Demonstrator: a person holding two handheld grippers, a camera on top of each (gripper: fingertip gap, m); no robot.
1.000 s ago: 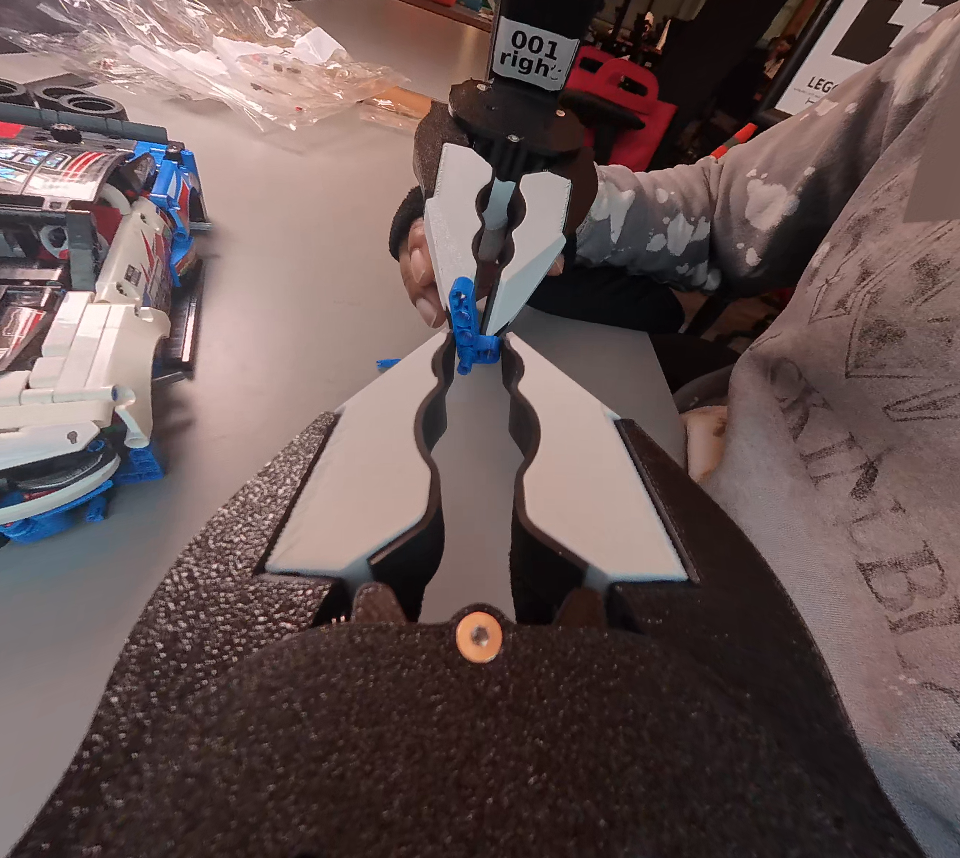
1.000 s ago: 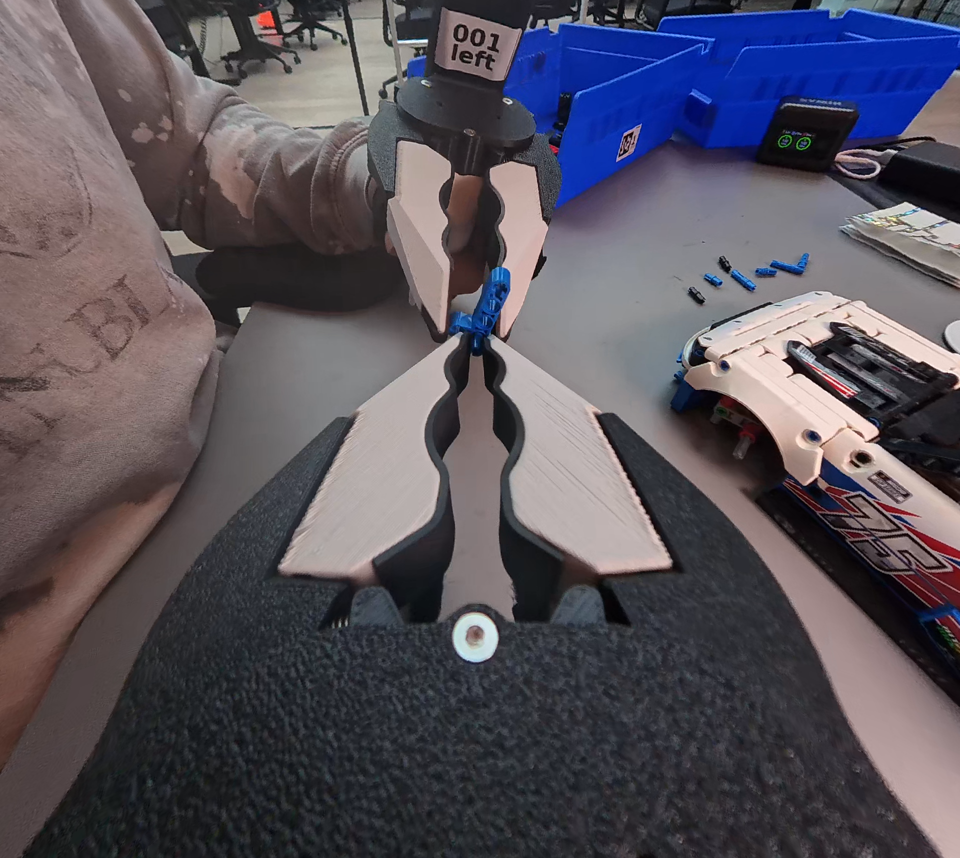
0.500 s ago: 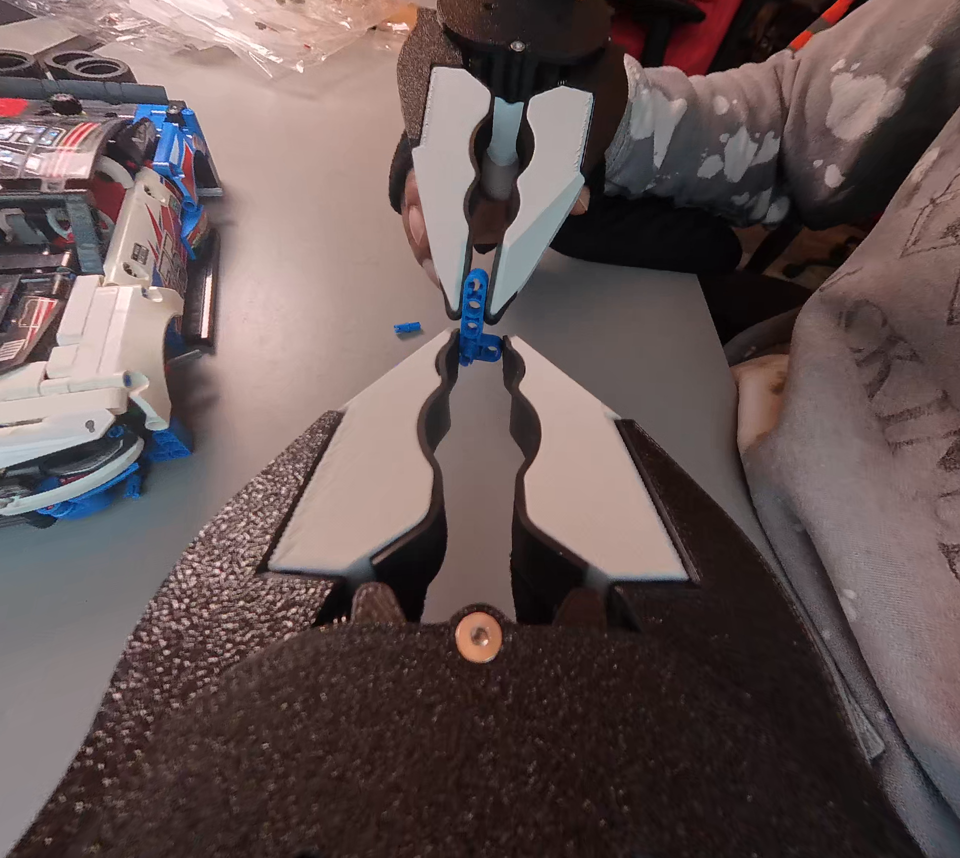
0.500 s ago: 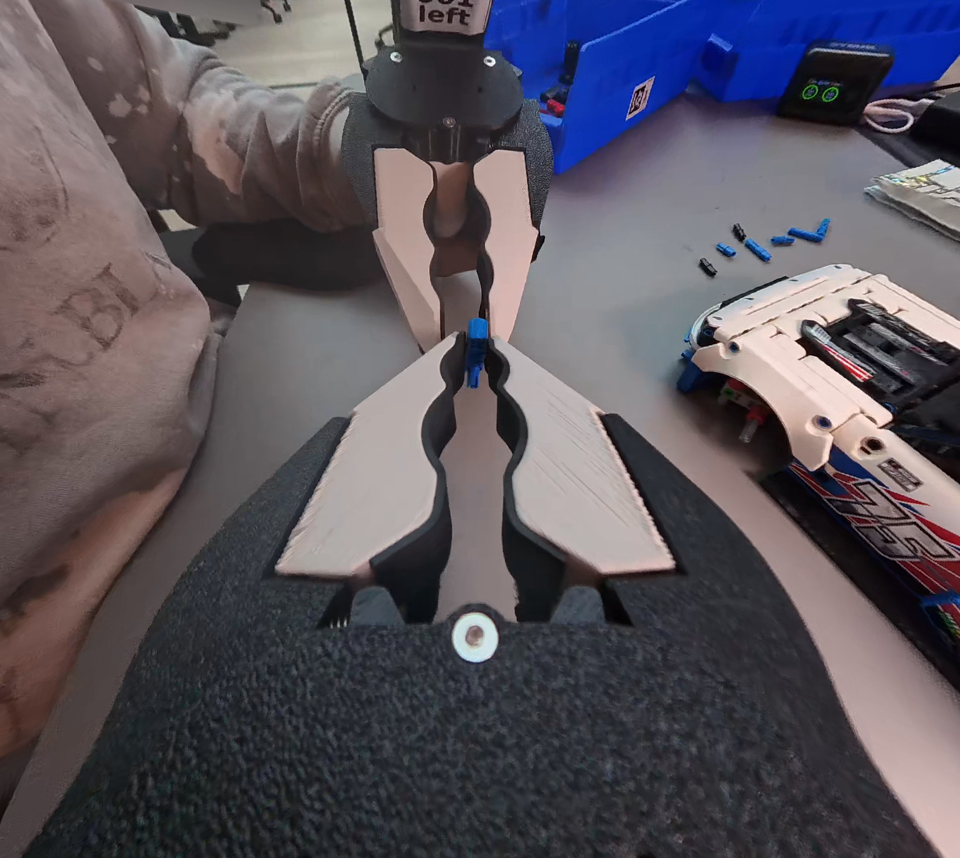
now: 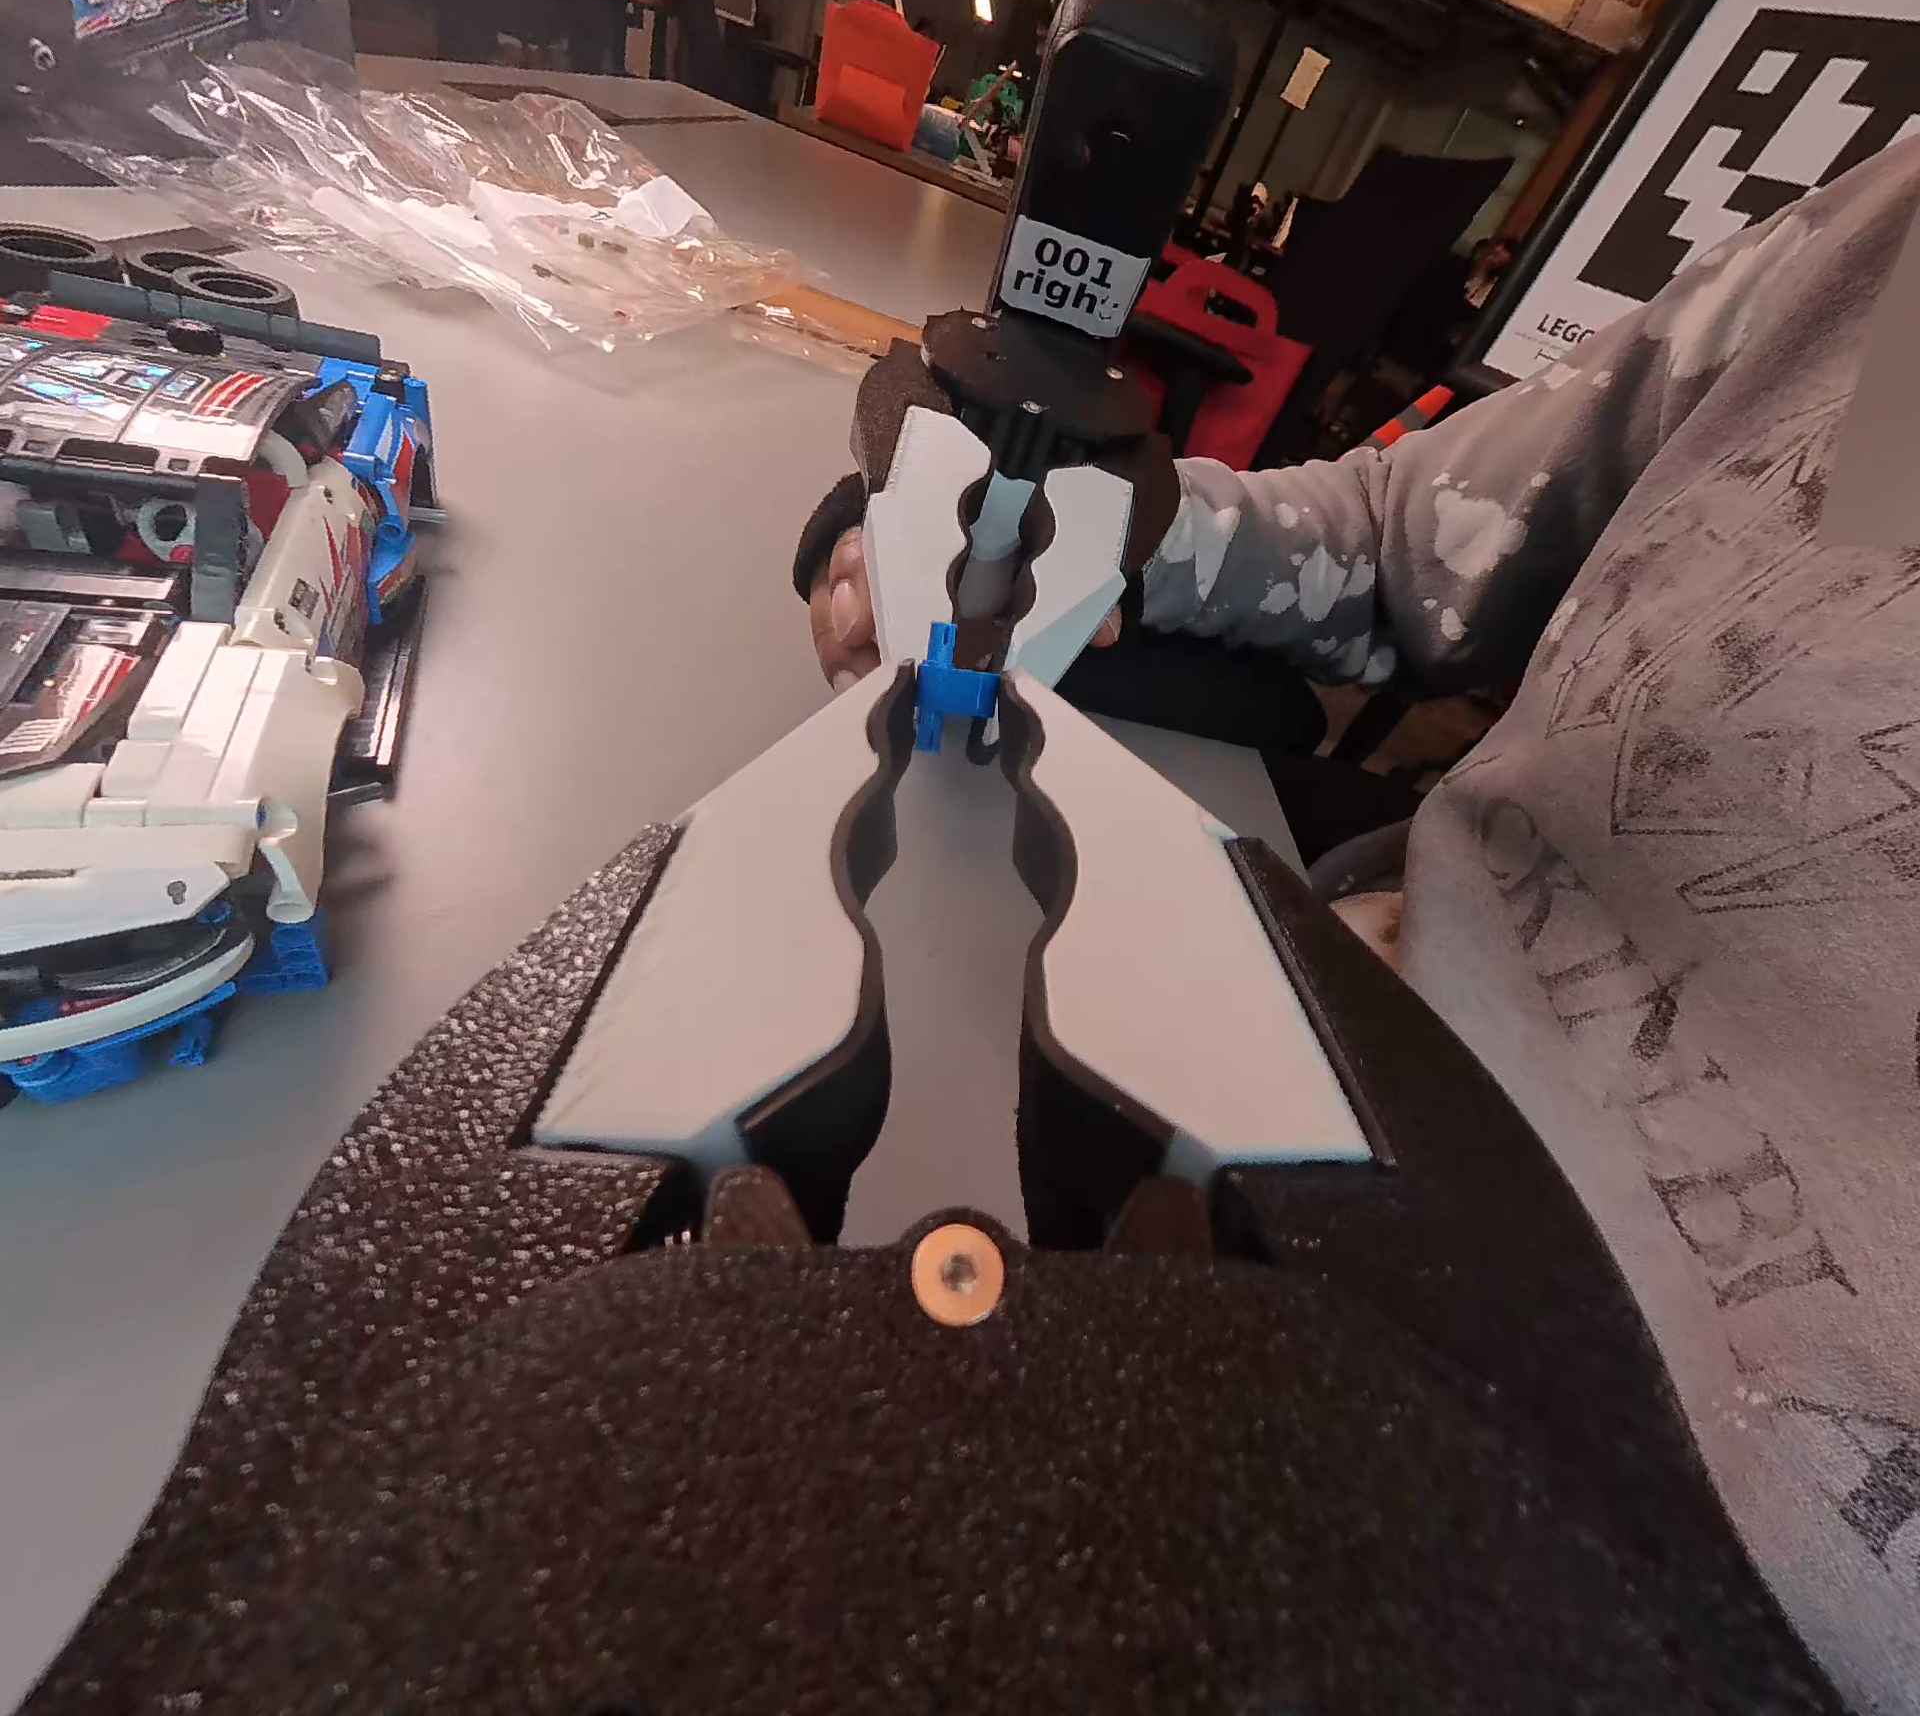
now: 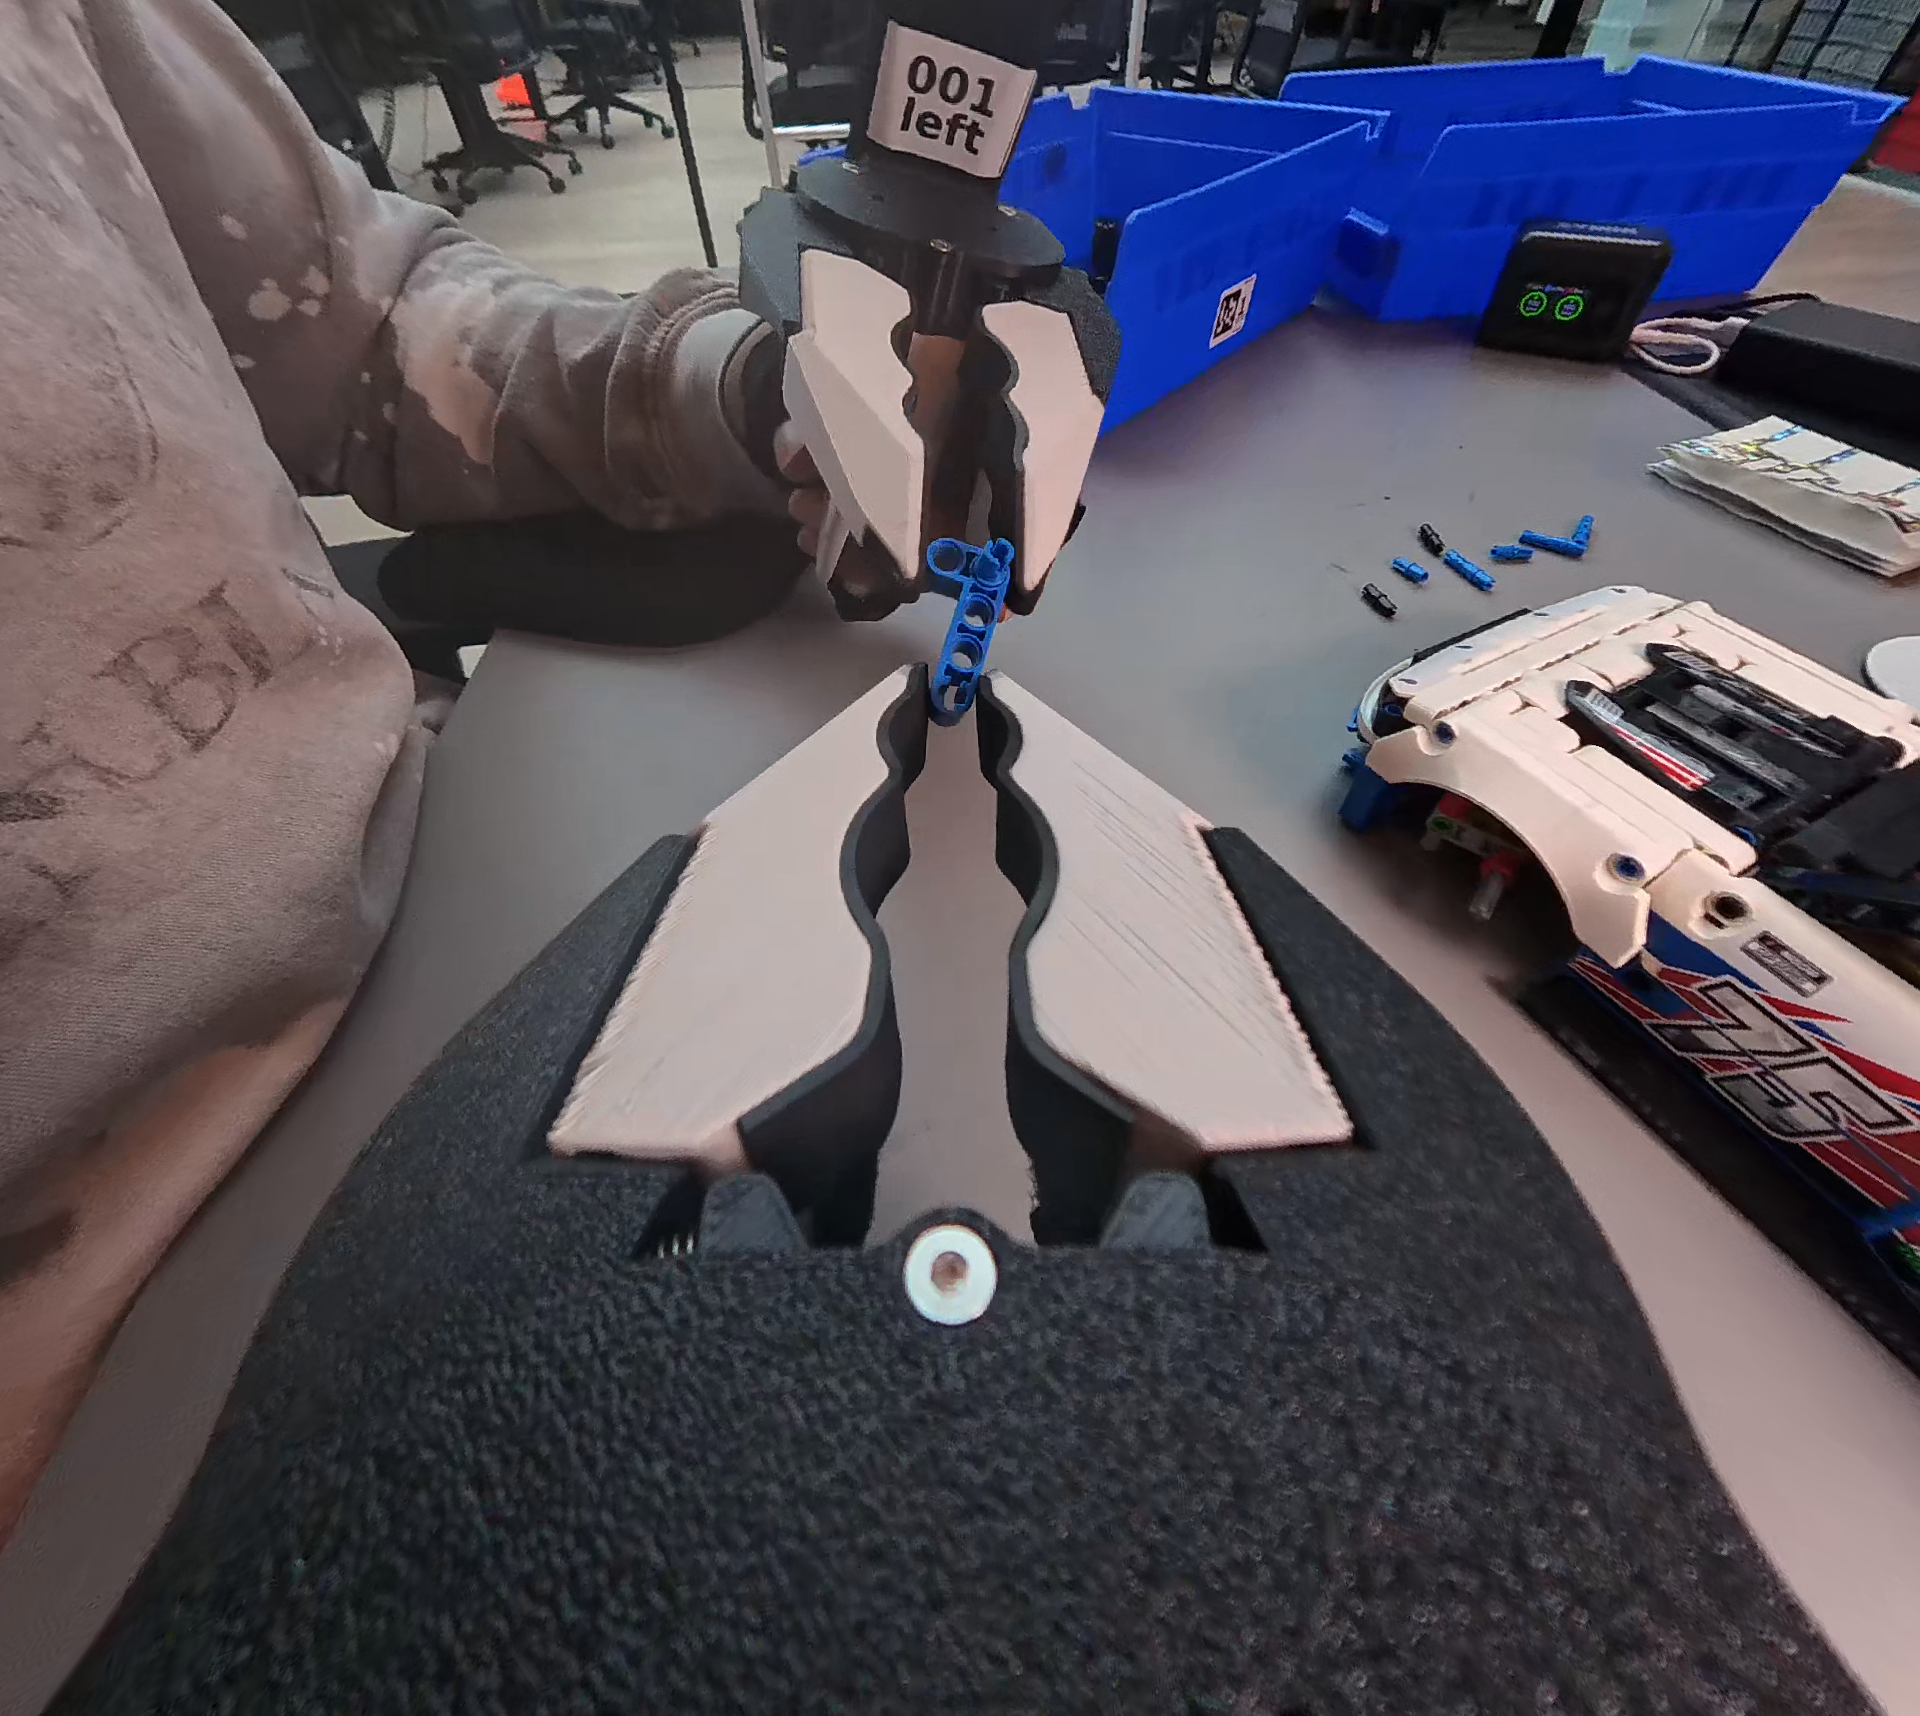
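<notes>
A small blue L-shaped beam with holes (image 6: 966, 627) is held in the air between both grippers, which face each other tip to tip above the grey table (image 6: 1247, 503). My right gripper (image 6: 954, 692) is shut on the beam's long end. My left gripper (image 5: 951, 692) is shut on the short end, which shows as a blue block (image 5: 948, 700). The left gripper also shows in the right wrist view (image 6: 966, 586), and the right gripper shows in the left wrist view (image 5: 961, 653). A person's hands in grey sleeves hold both tools.
A partly built white, blue and red brick car (image 5: 208, 627) (image 6: 1662, 845) lies on the table. Nearby are loose blue and black pins (image 6: 1475, 565), a folded booklet (image 6: 1787, 492), blue bins (image 6: 1455, 191), a black device (image 6: 1569, 295), clear plastic bags (image 5: 468, 212) and black tyres (image 5: 156, 269). The grippers are tip to tip, or close to it.
Both grippers dipped toward the table half a second ago and have come back up. They stay tip to tip on the blue beam, which has turned to show its holes in the right wrist view.
</notes>
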